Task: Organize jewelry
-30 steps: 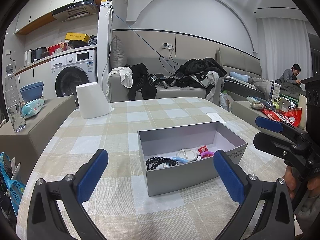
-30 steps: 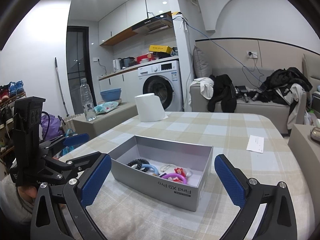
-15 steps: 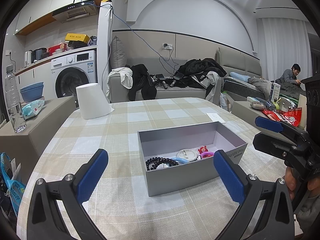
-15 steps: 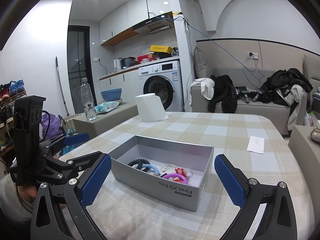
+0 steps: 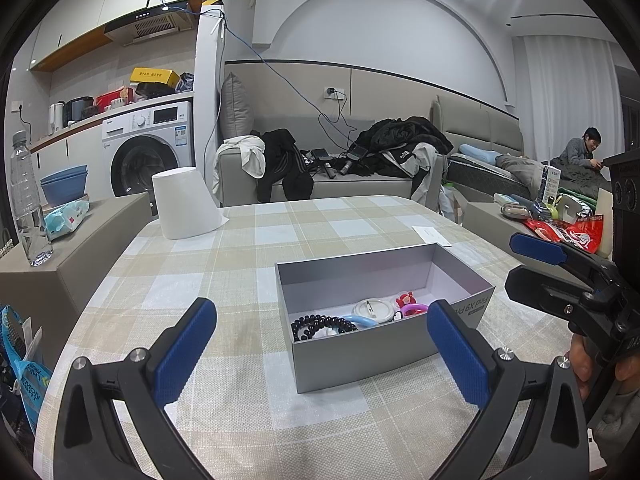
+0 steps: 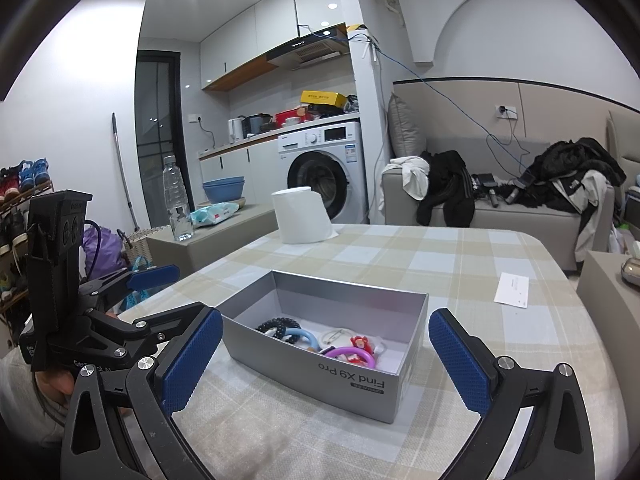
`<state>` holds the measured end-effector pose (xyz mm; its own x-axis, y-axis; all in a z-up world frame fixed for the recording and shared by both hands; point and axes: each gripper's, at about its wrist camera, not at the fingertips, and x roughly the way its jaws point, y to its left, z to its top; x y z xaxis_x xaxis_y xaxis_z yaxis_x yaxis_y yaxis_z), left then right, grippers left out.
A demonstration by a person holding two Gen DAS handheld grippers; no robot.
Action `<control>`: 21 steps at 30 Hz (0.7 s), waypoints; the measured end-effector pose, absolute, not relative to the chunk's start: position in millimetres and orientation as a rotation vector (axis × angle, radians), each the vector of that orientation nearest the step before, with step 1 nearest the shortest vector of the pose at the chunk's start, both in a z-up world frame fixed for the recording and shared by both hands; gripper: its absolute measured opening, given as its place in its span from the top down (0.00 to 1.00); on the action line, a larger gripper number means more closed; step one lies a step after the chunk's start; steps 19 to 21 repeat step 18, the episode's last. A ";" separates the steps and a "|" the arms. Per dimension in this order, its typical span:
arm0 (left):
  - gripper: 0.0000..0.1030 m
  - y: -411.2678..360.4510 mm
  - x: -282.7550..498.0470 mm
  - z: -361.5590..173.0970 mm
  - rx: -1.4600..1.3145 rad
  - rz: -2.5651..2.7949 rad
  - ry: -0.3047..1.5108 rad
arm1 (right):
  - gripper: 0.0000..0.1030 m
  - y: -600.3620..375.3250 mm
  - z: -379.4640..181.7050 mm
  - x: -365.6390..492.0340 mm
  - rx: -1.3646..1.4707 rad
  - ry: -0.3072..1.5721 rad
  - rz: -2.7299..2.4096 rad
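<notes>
A grey open box (image 5: 360,354) (image 6: 320,376) sits on the checked tablecloth. Inside lie a black bead bracelet (image 5: 320,325) (image 6: 278,325), a light blue ring (image 5: 364,321) (image 6: 298,336), a white round piece (image 5: 374,307), a purple ring (image 6: 352,354) and a small red charm (image 5: 405,300) (image 6: 360,342). My left gripper (image 5: 320,356) is open and empty, just in front of the box. My right gripper (image 6: 320,364) is open and empty, facing the box's labelled side. Each gripper shows in the other's view: the right one (image 5: 560,280) and the left one (image 6: 132,312).
A white paper roll (image 5: 186,202) (image 6: 302,216) stands at the table's far side. A white paper slip (image 5: 432,235) (image 6: 512,294) lies beyond the box. A water bottle (image 5: 28,200) stands on a side cabinet. A sofa with clothes (image 5: 340,164) is behind the table.
</notes>
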<state>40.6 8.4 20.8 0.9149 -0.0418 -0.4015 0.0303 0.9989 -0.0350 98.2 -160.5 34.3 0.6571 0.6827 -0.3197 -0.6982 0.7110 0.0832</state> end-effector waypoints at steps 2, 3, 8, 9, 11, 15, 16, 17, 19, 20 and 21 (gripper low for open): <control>0.01 8.4 40.5 20.8 -0.028 -0.037 0.414 | 0.00 -160.2 34.3 98.4 -0.048 0.342 0.783; 0.01 8.7 40.4 21.2 -0.028 -0.037 0.413 | 0.00 -160.6 34.2 97.9 -0.049 0.342 0.782; 0.01 8.7 40.4 21.0 -0.028 -0.037 0.413 | 0.00 -160.3 34.2 98.2 -0.049 0.342 0.783; 0.01 8.7 40.5 21.0 -0.028 -0.038 0.413 | 0.00 -160.3 34.2 98.0 -0.049 0.341 0.783; 0.01 8.6 40.3 20.9 -0.028 -0.038 0.412 | 0.00 -160.2 34.2 98.1 -0.049 0.342 0.783; 0.01 10.1 40.0 24.3 -0.029 -0.040 0.408 | 0.00 -160.4 34.0 97.7 -0.049 0.342 0.783; 0.01 10.0 40.1 25.5 -0.029 -0.039 0.407 | 0.00 -160.2 34.1 98.0 -0.049 0.342 0.783; 0.01 9.6 40.3 26.1 -0.029 -0.039 0.407 | 0.00 -160.1 34.1 98.0 -0.049 0.341 0.783; 0.01 9.7 40.2 26.0 -0.029 -0.039 0.408 | 0.00 -160.3 33.9 97.7 -0.049 0.342 0.783; 0.01 9.7 40.2 26.0 -0.029 -0.039 0.408 | 0.00 -160.3 33.9 97.7 -0.049 0.342 0.783; 0.01 9.7 40.2 26.0 -0.029 -0.039 0.408 | 0.00 -160.3 33.9 97.7 -0.049 0.342 0.783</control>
